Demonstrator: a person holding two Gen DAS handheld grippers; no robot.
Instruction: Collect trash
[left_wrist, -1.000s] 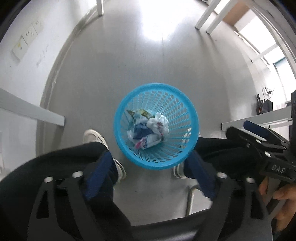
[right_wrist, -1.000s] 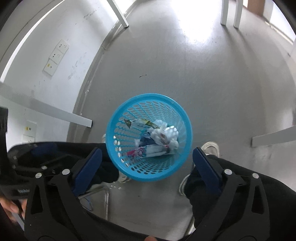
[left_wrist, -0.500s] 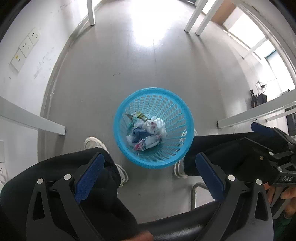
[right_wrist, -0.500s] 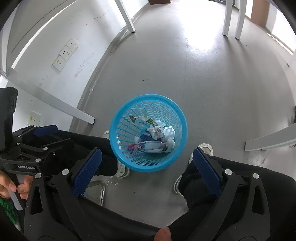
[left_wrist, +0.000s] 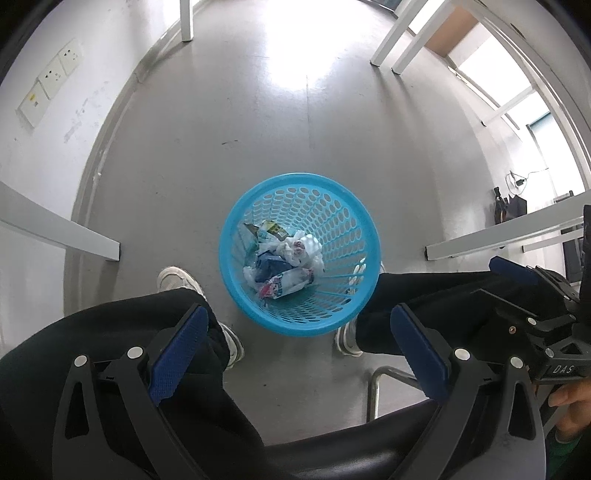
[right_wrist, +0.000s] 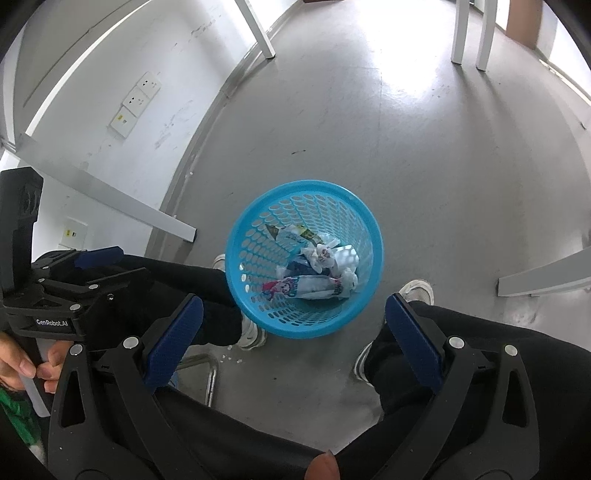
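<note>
A blue plastic mesh trash basket (left_wrist: 343, 206) stands on the grey floor between the person's feet; it also shows in the right wrist view (right_wrist: 255, 236). Inside lie crumpled wrappers and white paper (left_wrist: 284, 262), seen too in the right wrist view (right_wrist: 314, 269). My left gripper (left_wrist: 295, 332) is open and empty, held well above the basket. My right gripper (right_wrist: 293, 321) is open and empty, also high above it. Each gripper shows at the edge of the other's view, the right one in the left wrist view (left_wrist: 532, 295) and the left one in the right wrist view (right_wrist: 88, 273).
The person's black-trousered legs (left_wrist: 110, 332) and white shoes (left_wrist: 177, 277) flank the basket. White table legs (left_wrist: 186, 18) and beams (left_wrist: 59, 232) stand around. A wall with sockets (left_wrist: 51, 81) is at the left. A chrome chair frame (left_wrist: 384, 384) is below.
Both grippers have risen away from the basket, which now looks smaller and more central. The trash in the basket has not moved.
</note>
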